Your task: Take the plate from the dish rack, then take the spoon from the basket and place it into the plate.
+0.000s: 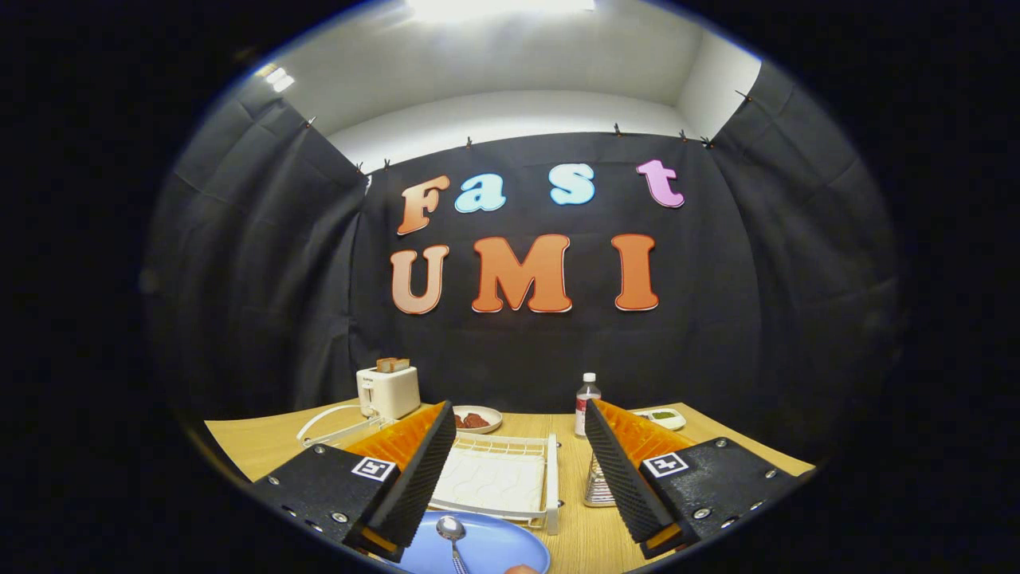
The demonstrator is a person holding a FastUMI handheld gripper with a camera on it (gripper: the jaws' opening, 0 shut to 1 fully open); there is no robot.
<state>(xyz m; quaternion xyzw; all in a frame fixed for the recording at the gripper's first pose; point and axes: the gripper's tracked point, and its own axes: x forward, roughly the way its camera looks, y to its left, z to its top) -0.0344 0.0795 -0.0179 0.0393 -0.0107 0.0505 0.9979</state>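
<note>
1. One spoon (452, 536) lies in the blue plate (510, 546), and we see its bowl pointing away from us toward the rack, its handle running back toward us, so its long axis lies roughly along the line of the fingers.
2. We find the plate flat on the wooden table (574, 510), just below and between the fingers, touching or nearly touching the near rim of the white dish rack (498, 478).
3. Our gripper (518, 470) hangs above the plate with its fingers spread wide and nothing between them.
4. Just beyond the right finger we spot a wire mesh basket (598, 488) standing beside the rack.
5. Farther back we have a white toaster (388, 391) with toast in it, a small dish (478, 419) of something dark red, a clear bottle (586, 402) and a small white tray (663, 416) with something green.
</note>
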